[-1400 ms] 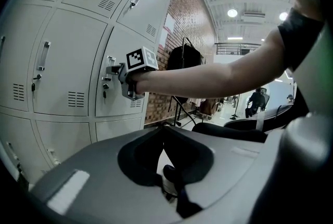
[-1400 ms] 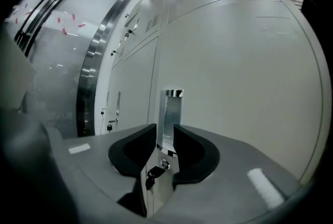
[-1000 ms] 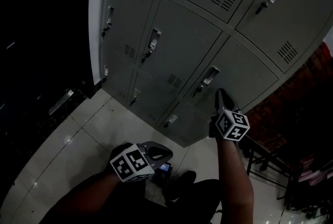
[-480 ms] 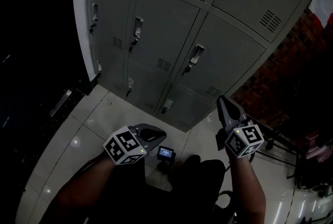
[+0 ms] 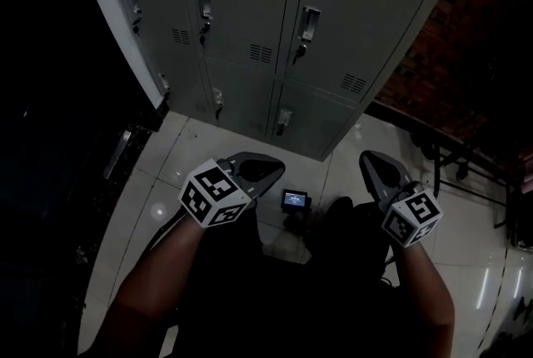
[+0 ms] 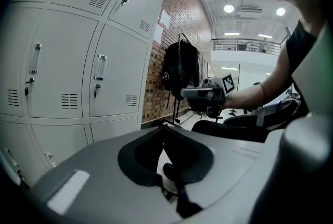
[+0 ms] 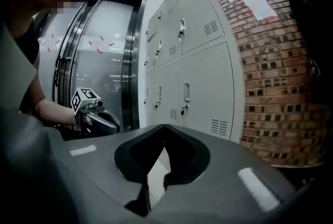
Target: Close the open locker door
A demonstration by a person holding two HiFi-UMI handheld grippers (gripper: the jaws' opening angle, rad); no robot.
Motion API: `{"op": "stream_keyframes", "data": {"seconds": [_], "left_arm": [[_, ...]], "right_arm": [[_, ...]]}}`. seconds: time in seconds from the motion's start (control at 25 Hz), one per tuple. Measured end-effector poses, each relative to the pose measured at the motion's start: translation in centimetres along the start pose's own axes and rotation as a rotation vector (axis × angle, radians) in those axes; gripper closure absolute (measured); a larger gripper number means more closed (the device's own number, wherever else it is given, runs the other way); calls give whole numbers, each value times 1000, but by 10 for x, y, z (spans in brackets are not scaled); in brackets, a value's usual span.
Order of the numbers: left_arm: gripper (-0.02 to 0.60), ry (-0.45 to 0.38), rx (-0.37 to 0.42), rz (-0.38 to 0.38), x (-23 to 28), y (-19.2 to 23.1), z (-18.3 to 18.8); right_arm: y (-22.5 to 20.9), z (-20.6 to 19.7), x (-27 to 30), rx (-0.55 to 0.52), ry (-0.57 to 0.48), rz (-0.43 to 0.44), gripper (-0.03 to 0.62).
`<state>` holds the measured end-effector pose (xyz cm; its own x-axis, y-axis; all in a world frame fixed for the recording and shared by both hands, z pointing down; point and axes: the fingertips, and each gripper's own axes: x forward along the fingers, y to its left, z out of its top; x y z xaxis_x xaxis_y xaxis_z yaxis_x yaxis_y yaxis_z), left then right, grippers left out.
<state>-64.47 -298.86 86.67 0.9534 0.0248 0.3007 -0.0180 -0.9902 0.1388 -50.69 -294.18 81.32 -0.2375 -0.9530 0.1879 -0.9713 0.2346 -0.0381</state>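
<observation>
Grey left tool [image 5: 275, 168] and right tool [image 5: 368, 156] bear checkered marker cubes [image 5: 215, 194]; clothing [image 6: 299, 45] seems dark.

Glossy tiled floor [image 5: 154, 196], grey lockers [image 5: 250, 15] standing

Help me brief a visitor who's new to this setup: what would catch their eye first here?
The bank of pale grey metal lockers fills the top of the head view, every door in view shut. Below it the grey two-jaw left gripper and right gripper hover over the glossy tiled floor, jaws together, empty. A red brick wall stands right of the lockers.
</observation>
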Motion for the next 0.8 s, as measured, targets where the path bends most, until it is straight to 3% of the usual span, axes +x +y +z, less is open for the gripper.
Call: {"op": "stream_keyframes", "data": {"seconds": [0.2,0.32,0.8], "left_arm": [[569,13,10,-16,8,-6,0],[569,18,13,-24,12,-8,1],[569,40,15,-21,14,-8,-1]], "right_arm": [[11,-25,-9,66,1,46,592],[14,-36,-14,47,22,58,592],[19,-39,-22,67,3,128,592]]}}
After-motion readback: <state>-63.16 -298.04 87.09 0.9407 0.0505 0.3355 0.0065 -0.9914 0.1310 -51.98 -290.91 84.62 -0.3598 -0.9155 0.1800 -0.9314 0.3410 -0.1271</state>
